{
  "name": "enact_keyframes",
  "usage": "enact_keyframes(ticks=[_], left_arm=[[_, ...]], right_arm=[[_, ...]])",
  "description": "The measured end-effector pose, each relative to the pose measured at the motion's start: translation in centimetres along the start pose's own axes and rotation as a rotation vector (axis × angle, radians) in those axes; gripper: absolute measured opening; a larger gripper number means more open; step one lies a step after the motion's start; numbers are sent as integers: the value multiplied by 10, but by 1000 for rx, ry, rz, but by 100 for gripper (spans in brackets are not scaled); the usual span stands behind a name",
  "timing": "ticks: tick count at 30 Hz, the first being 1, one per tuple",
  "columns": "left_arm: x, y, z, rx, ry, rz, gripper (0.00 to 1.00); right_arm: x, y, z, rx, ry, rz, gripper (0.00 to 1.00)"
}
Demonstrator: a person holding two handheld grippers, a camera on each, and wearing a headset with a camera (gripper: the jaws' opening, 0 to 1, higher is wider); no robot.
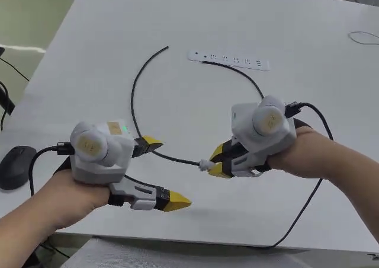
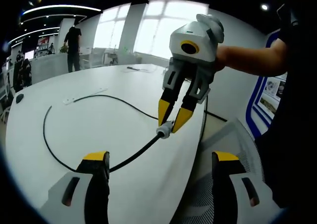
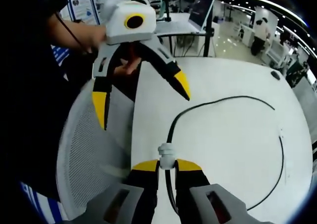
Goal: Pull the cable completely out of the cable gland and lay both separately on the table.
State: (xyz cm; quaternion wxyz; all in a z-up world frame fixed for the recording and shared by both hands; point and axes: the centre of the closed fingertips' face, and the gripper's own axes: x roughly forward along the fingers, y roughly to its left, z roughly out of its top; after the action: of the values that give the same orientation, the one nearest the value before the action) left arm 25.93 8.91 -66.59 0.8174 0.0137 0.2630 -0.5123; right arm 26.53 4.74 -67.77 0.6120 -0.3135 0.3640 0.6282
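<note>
Gripping gland: right gripper [image 1: 218,161] pinches white cable gland [image 1: 204,165].
Left gripper [image 1: 167,172]: jaws wide, holding nothing.
Cable [image 1: 135,84]: black, runs into gland, curves across table [image 1: 177,19].

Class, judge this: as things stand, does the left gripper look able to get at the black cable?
Probably yes: the left gripper has its jaws wide open, and the cable runs bare toward them from the cable gland held by the right gripper, with nothing between.

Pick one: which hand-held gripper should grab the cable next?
Left. The left hand-held gripper is open near the cable; the right hand-held gripper is shut on the cable gland.
</note>
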Motion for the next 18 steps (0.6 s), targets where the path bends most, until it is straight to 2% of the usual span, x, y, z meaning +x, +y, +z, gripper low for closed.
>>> enact_keyframes(ticks=[9,12,18], left_arm=[[3,-6,11,32,-4,-45,79],[5,-3,13,38,-9,-49,78],[8,-5,24,48,-48,-68,70]], right_arm=[[-13,5,11,-40,11,1,6],[-17,6,15,-54,10,-1,6],[-25,10,22,-85,13,3,6]])
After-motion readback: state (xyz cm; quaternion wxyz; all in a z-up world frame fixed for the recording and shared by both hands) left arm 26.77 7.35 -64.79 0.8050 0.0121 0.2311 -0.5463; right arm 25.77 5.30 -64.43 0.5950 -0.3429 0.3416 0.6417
